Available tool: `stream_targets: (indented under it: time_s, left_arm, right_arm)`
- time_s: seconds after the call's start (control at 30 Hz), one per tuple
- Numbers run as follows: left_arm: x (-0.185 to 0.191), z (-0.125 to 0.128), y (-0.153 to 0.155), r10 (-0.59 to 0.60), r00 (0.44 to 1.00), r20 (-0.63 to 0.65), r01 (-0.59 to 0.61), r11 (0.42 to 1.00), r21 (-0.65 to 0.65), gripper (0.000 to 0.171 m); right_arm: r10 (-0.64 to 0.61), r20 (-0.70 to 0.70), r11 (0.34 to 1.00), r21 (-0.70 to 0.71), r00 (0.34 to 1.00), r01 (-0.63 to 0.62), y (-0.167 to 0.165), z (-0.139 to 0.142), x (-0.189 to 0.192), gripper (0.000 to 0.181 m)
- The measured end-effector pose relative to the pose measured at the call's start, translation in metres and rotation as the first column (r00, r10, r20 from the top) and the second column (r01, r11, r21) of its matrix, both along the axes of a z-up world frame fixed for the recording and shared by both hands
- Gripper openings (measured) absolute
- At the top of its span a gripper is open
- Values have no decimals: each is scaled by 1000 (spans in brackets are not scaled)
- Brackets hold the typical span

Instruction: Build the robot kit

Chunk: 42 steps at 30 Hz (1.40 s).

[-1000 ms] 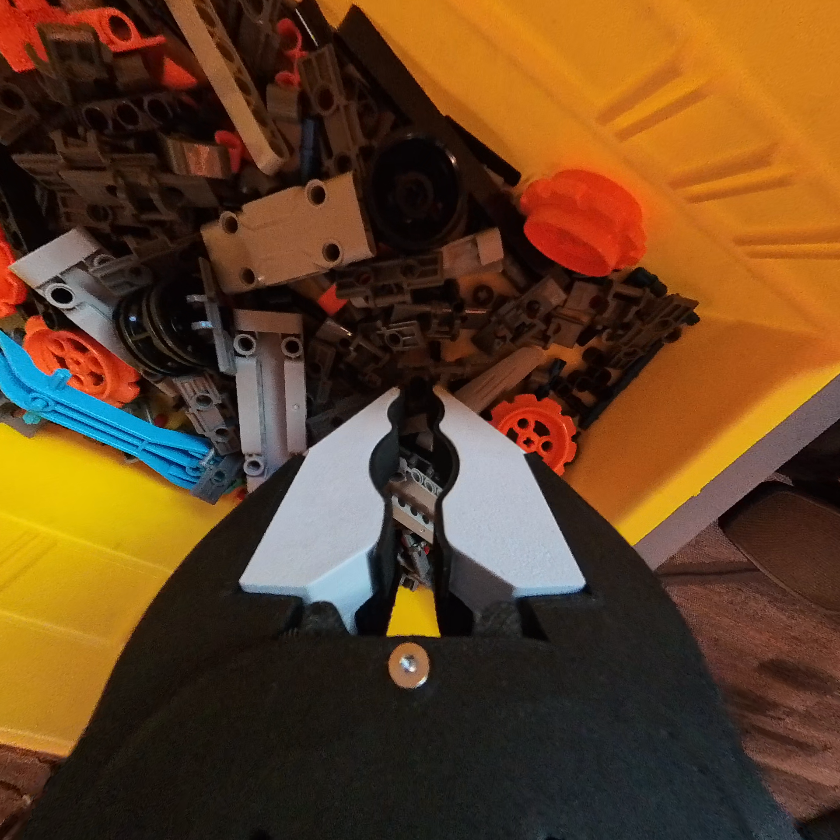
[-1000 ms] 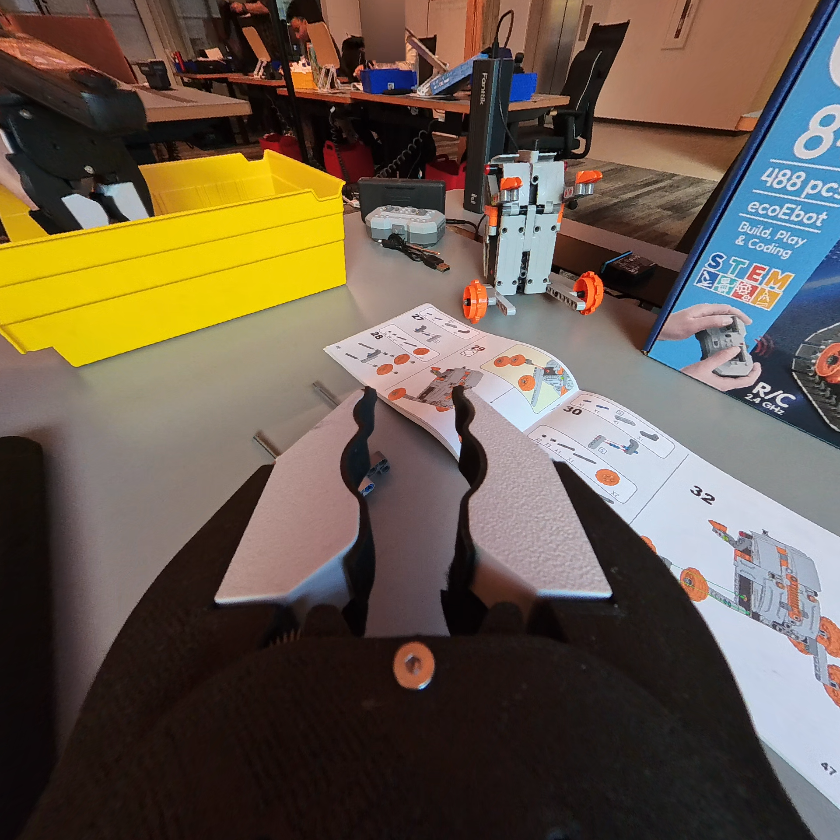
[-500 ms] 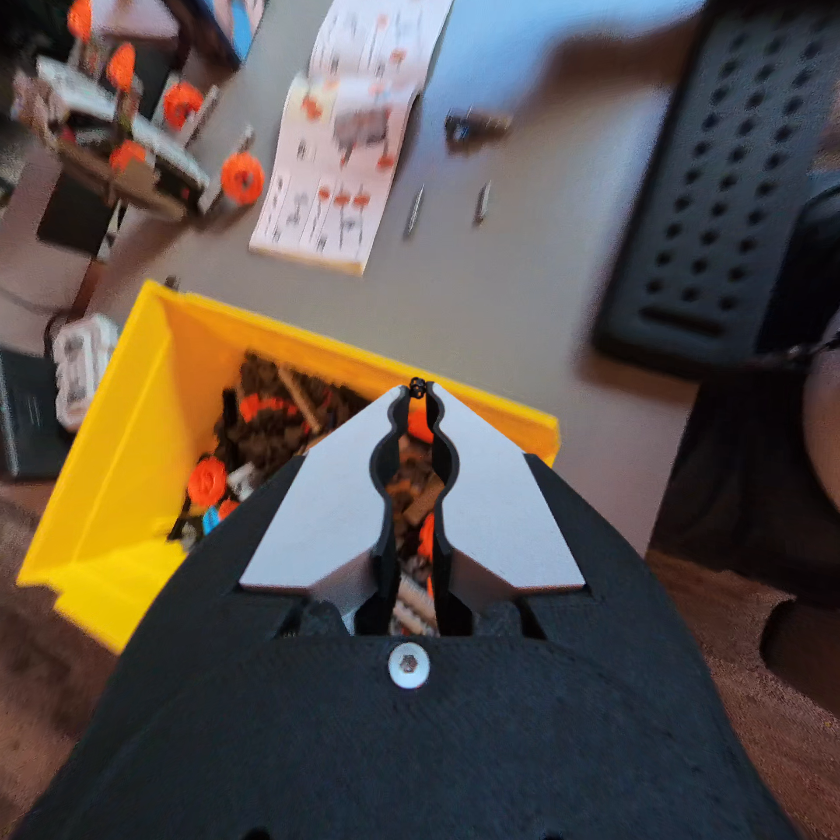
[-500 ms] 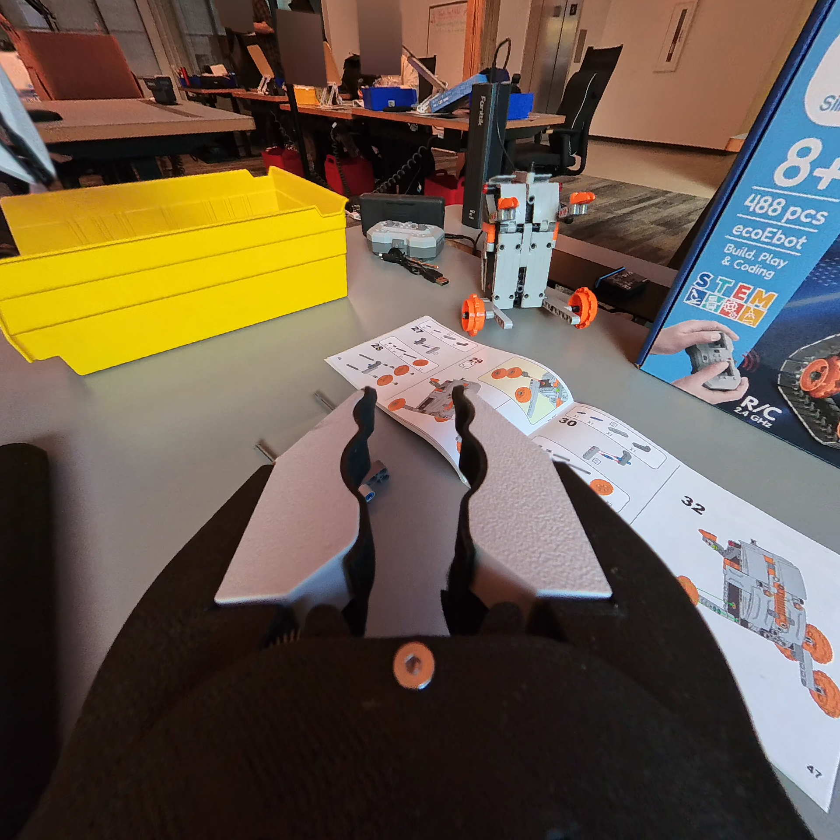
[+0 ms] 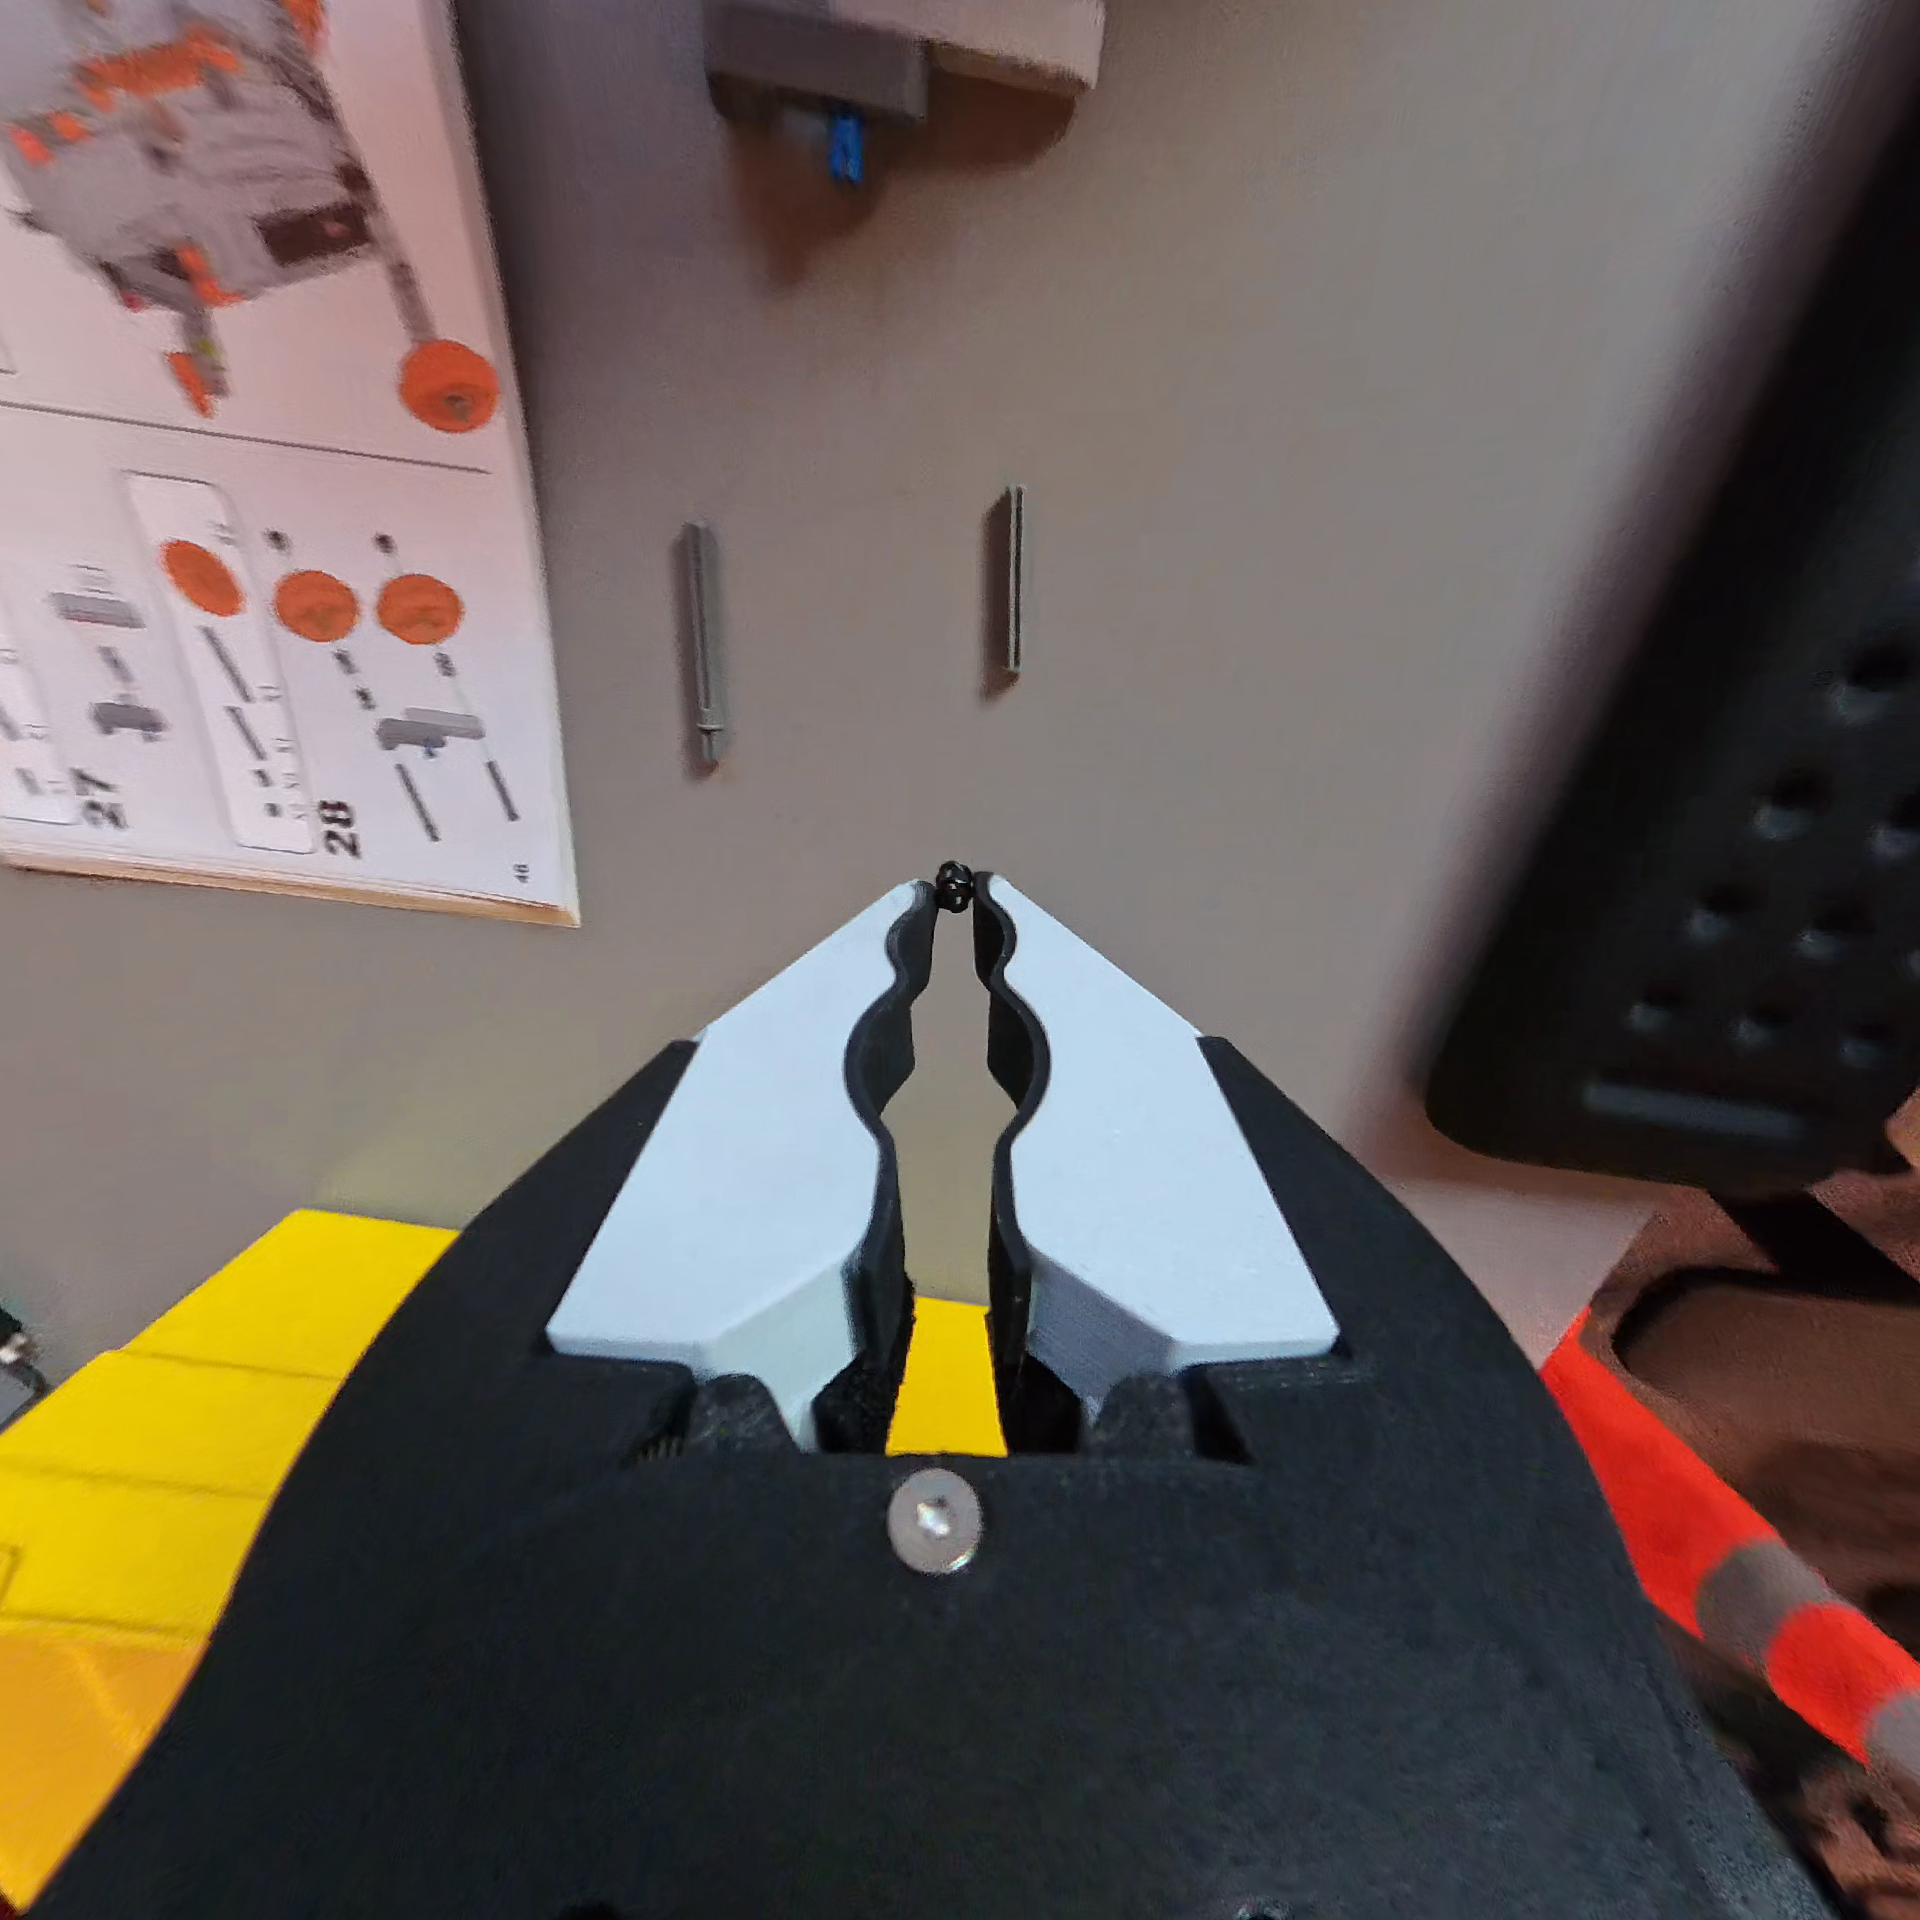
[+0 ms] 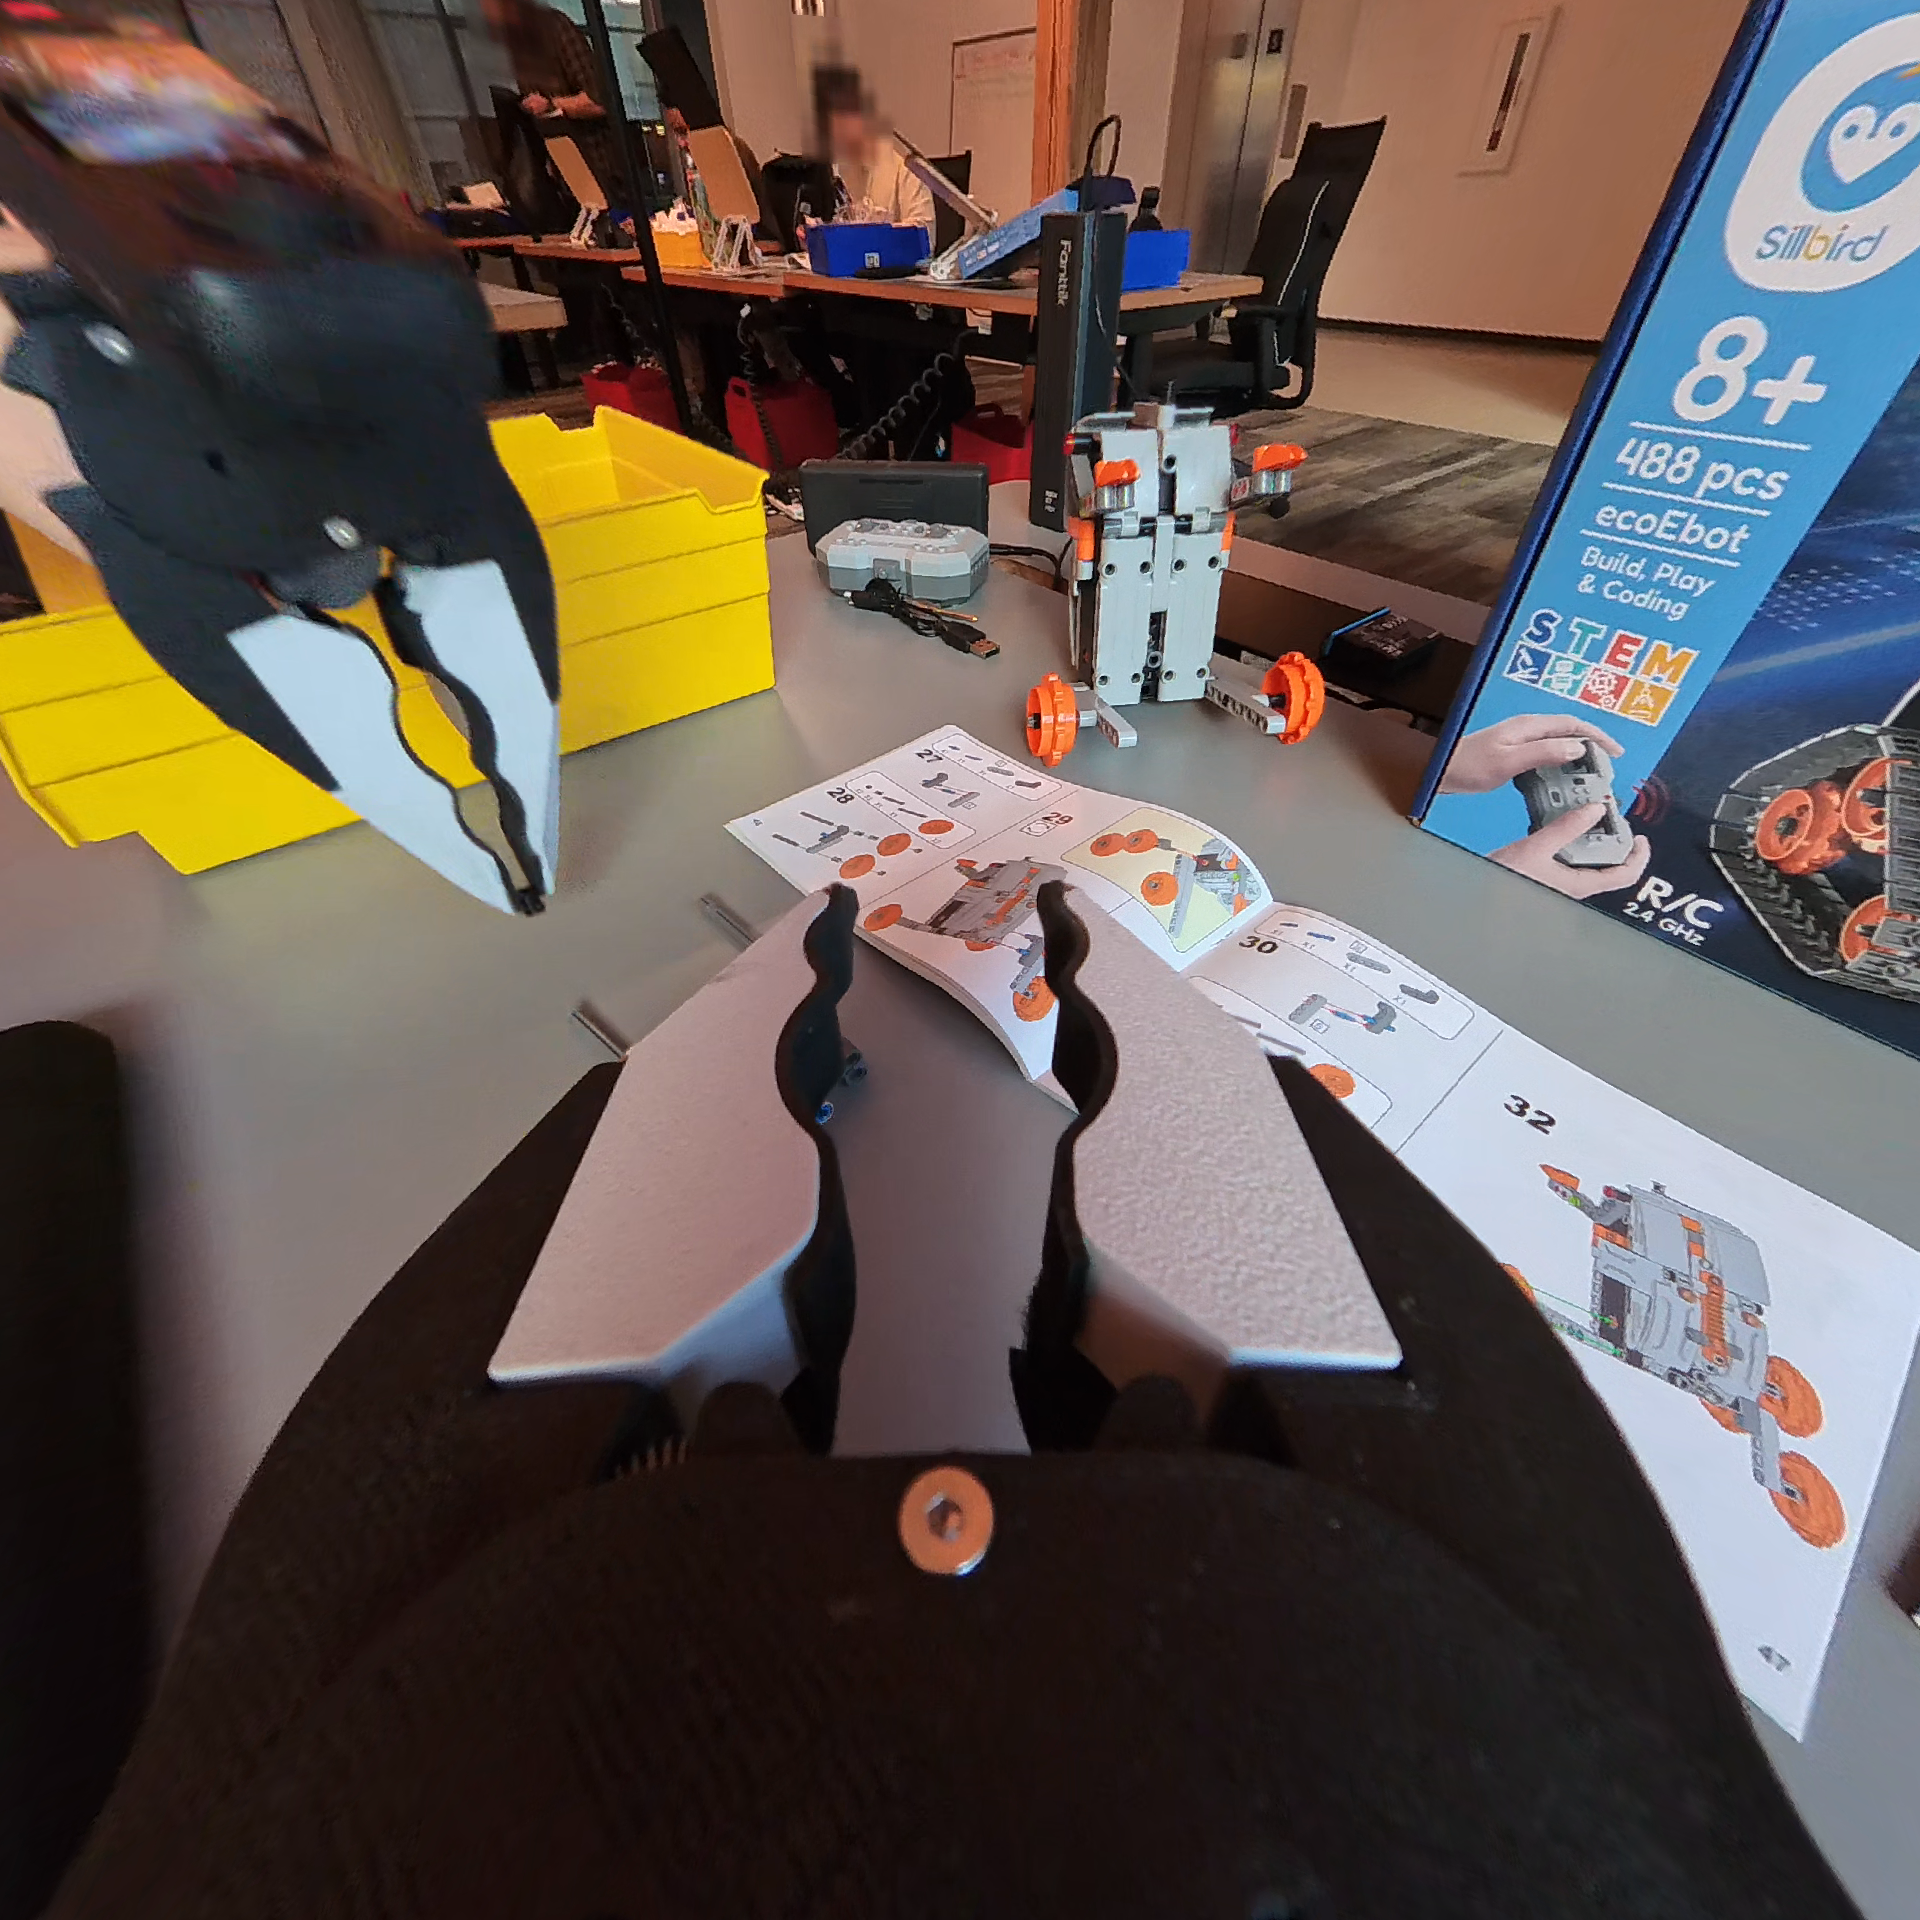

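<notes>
The left gripper point(image 5: 954, 891), black-bodied with pale grey fingers, hangs above the grey tabletop point(image 5: 1247, 520) with its tips pinched on a tiny black bead-like plastic piece point(image 5: 954, 885); only the very tips meet around it, the wavy inner pads standing apart behind them. In the right wrist view this gripper point(image 6: 528, 894) is in the air, tilted downward, just in front of the yellow plastic bin point(image 6: 665, 582).

Taking the open white instruction booklet point(image 6: 1143, 935) as landmark: two thin grey plastic axle rods point(image 5: 704, 644) point(image 5: 1012, 582) lie on the table beside its edge, apart from each other and beyond the left gripper's tips. The right gripper point(image 6: 940, 914) rests low over the table on the near side of the booklet, its jaws spread and empty; a small dark connector with blue ends point(image 6: 844, 1081) lies on the table by its left finger. Behind the booklet stands a grey and orange brick-built robot model point(image 6: 1164, 582), upright on orange wheels. A tall blue cardboard box point(image 6: 1714, 520) stands to the booklet's right. The yellow bin sits to its left, with a grey control unit point(image 6: 902, 556) between the bin and the model.
</notes>
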State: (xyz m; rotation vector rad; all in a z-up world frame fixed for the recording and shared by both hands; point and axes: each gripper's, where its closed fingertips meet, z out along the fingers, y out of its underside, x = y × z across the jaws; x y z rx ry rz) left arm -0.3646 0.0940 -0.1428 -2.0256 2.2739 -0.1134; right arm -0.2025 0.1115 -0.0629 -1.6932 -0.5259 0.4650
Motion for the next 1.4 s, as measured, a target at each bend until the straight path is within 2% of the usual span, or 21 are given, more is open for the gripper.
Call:
stream_targets:
  time_s: [0.1,0.27,0.4,0.53,0.63,0.7,0.73,0.8,0.87,0.93,1.03,1.1,1.23,1.3,1.4]
  left_arm:
    - [-2,-13,4,-14,997,-70,14,1000,9,4]
    - [-4,-22,4,-10,994,-107,10,1000,1,4]
    - [-3,-20,6,14,995,-101,-14,1000,-7,23]
    - [-4,9,9,60,998,4,-60,998,-17,24]
    - [-6,57,19,133,965,225,-141,990,17,23]
    - [-15,98,31,182,889,420,-231,971,68,24]
    - [-25,121,38,195,831,521,-284,954,96,26]
    - [-55,160,48,221,687,692,-407,906,115,31]
    - [-97,182,53,269,538,799,-523,850,66,43]
    - [-142,178,53,357,437,826,-612,790,-17,59]
    - [-199,150,51,455,376,807,-710,701,-65,63]
    - [-223,124,44,521,397,755,-742,667,-70,62]
    - [-245,67,23,668,531,522,-753,654,-72,54]
    - [-248,46,17,701,587,405,-746,663,-67,47]
    - [-247,25,15,694,662,282,-714,699,-44,53]
  right_arm:
    - [7,-7,1000,4,1000,-7,-1,4,0,35]
    - [24,-27,1000,9,999,-24,-5,9,-3,36]
    - [18,-36,1000,13,999,-18,-5,12,0,37]
    - [-2,-63,1000,16,998,3,-6,16,7,37]
    - [-15,-105,1000,25,994,18,-8,23,12,37]
    - [-21,-132,999,34,991,25,-9,29,14,37]
    - [-22,-143,999,35,990,28,-10,30,15,37]
    - [-24,-158,999,33,987,29,-10,32,16,38]
    - [-22,-163,999,32,986,28,-10,32,16,37]
    - [-22,-152,999,20,988,26,-9,28,14,38]
    - [-19,-126,1000,12,992,21,-9,23,10,37]
    - [-18,-103,1000,5,995,19,-8,19,7,37]
    - [-29,-54,999,-22,998,28,-3,6,7,37]
    - [-35,-41,999,-33,999,33,-1,1,8,37]
    - [-50,-28,997,-52,998,49,2,-6,12,37]
